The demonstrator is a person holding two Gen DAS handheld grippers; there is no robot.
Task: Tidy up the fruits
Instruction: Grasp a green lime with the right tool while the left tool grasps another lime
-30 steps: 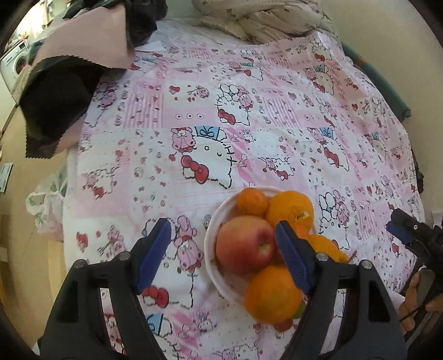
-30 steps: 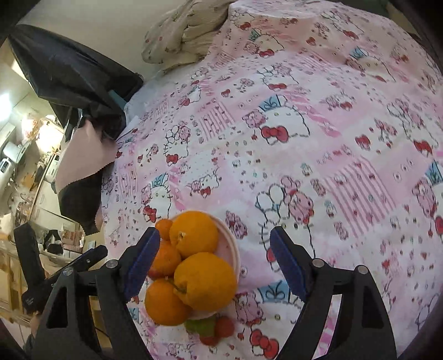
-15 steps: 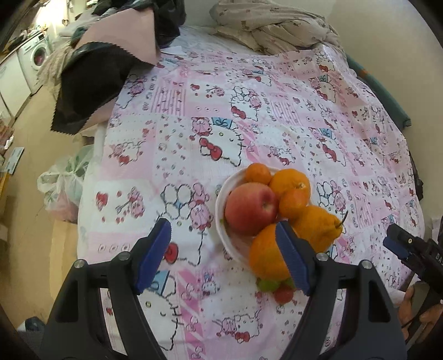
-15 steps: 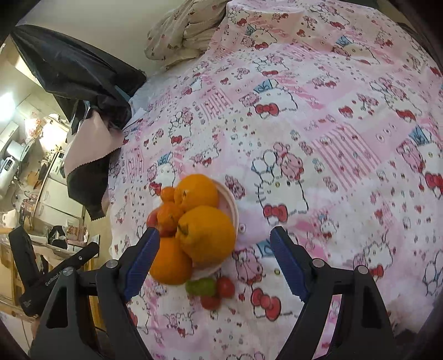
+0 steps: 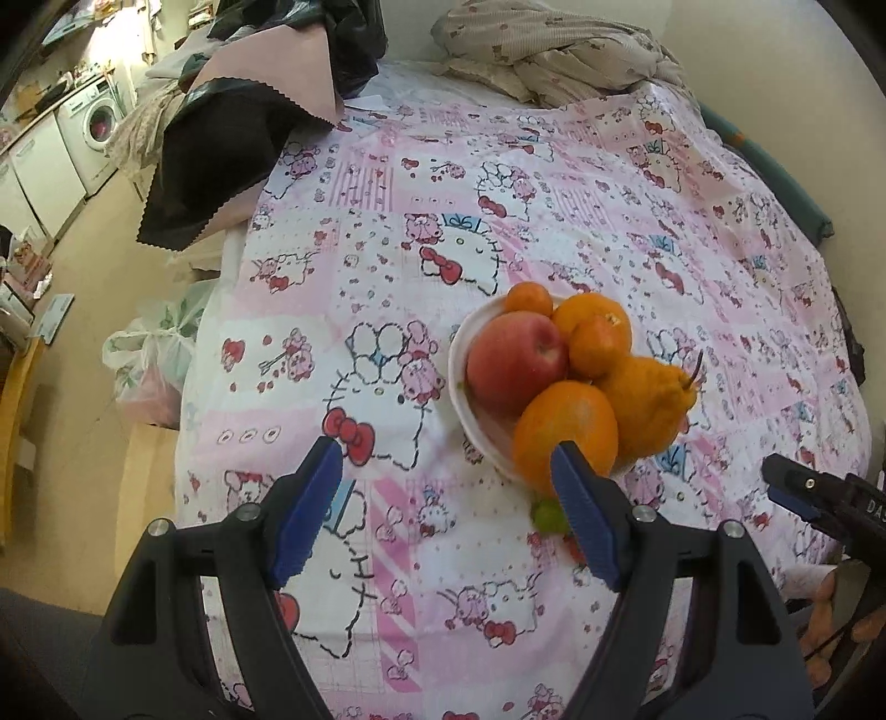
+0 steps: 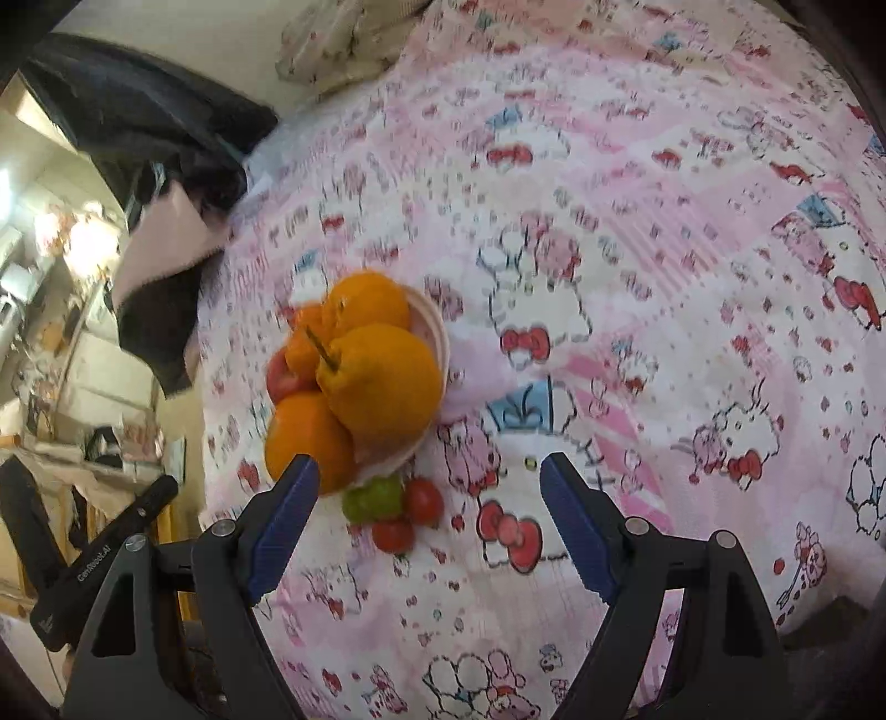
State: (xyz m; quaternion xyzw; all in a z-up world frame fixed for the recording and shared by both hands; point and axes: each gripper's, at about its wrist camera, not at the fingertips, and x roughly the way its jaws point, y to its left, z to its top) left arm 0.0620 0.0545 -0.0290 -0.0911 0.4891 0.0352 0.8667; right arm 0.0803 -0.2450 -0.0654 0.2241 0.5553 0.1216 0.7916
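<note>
A white bowl (image 5: 462,354) on the pink patterned bedspread holds a red apple (image 5: 515,354), several oranges (image 5: 565,429) and a knobbly stemmed citrus (image 5: 645,396). The bowl (image 6: 434,332) and the citrus (image 6: 382,382) also show in the right wrist view. A small green fruit (image 6: 372,497) and two small red fruits (image 6: 423,501) lie on the cloth beside the bowl. My left gripper (image 5: 446,501) is open and empty, above the cloth in front of the bowl. My right gripper (image 6: 426,504) is open and empty, hovering over the small fruits.
A black and pink cloth (image 5: 232,138) hangs off the bed's far left corner. A crumpled blanket (image 5: 554,50) lies at the far end. A plastic bag (image 5: 149,354) sits on the floor at left. The wall runs along the right side.
Both grippers have pulled back and up from the bowl, so the fruit looks smaller and farther. The small green and red fruits have come into view. Both grippers stay open.
</note>
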